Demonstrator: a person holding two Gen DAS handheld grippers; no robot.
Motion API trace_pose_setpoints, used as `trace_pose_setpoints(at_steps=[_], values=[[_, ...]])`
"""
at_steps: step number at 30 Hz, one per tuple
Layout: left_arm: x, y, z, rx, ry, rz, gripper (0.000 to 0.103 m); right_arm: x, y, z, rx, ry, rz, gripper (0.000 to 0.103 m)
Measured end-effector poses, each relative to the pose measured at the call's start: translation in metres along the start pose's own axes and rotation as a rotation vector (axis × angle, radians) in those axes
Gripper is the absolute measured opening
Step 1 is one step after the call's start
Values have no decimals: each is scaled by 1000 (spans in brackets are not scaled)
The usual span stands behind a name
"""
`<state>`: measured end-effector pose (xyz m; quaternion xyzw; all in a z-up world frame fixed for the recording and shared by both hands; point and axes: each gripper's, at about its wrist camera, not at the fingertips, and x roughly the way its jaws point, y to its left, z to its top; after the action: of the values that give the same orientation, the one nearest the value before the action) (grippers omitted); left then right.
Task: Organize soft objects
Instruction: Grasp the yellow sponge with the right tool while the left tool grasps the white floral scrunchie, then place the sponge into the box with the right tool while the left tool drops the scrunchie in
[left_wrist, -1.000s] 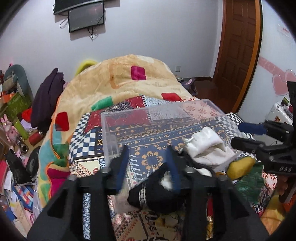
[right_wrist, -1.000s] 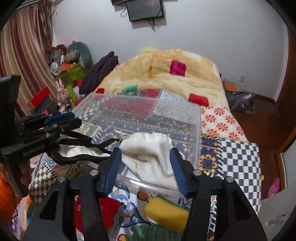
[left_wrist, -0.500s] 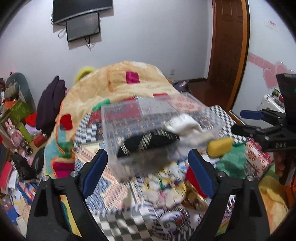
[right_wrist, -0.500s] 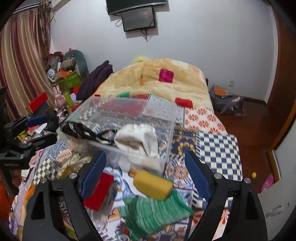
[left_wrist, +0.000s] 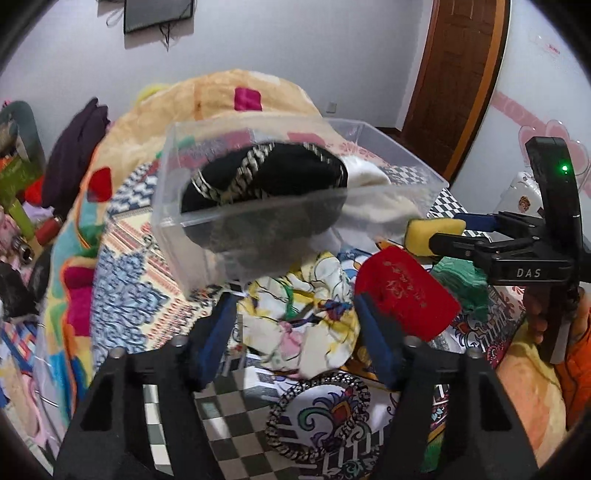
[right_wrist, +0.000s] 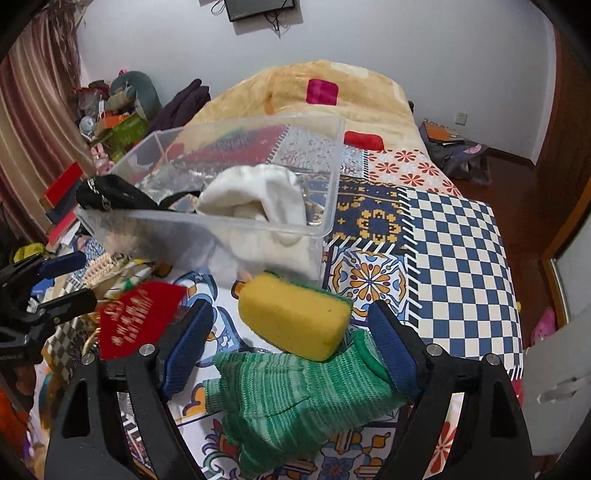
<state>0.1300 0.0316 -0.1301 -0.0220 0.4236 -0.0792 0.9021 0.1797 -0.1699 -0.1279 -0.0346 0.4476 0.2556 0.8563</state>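
Here, the clear bin (right_wrist: 221, 206) sits mid-frame on the bed (right_wrist: 458, 258), holding a black cloth (left_wrist: 266, 177) and a white cloth (right_wrist: 255, 192). The left gripper (left_wrist: 295, 332) spreads wide around a floral cloth (left_wrist: 306, 314); the right gripper (right_wrist: 291, 347) spreads wide around a yellow sponge (right_wrist: 291, 317) and green knit (right_wrist: 295, 398).

A clear plastic bin (right_wrist: 207, 221) on the bed holds a black knit piece (left_wrist: 266, 177) and a white cloth (right_wrist: 255, 192). Just before it lie a yellow sponge (right_wrist: 293, 319), green knit glove (right_wrist: 295, 398), red pouch (left_wrist: 404, 293) and floral cloth (left_wrist: 303, 321).
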Motion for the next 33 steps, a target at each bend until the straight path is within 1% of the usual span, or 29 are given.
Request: trace_pose_setpoints(at_steps=[1, 2, 3, 5, 7, 9, 12, 18, 24, 30, 33], values=[[4, 0, -1, -3, 10, -10, 53, 1, 1, -1, -3, 5, 0, 76], [8, 0, -3, -4, 19, -20, 46, 2, 1, -1, -5, 12, 2, 73], [10, 0, -3, -5, 27, -27, 39, 5, 1, -2, -7, 20, 2, 68], [15, 1, -6, -9, 39, -32, 31, 7, 1, -3, -7, 29, 0, 61], [16, 1, -8, -11, 34, -31, 25, 6, 1, -3, -4, 26, -1, 57], [14, 0, -9, -14, 29, -36, 11, 5, 1, -3, -2, 19, 0, 54], [6, 3, -10, -25, 16, -37, 6, 1, 3, -5, -10, 7, -1, 50], [-18, 5, -13, -42, -24, -30, 5, -19, 8, -4, -29, -53, 12, 49], [-56, 2, -9, -36, -104, -20, 4, -46, 18, 1, -51, -122, 34, 49], [-90, 1, 10, -24, -199, -1, 4, -68, 31, 11, -83, -195, 56, 49], [-103, 2, 25, -22, -244, 2, 4, -77, 38, 15, -101, -224, 59, 49]])
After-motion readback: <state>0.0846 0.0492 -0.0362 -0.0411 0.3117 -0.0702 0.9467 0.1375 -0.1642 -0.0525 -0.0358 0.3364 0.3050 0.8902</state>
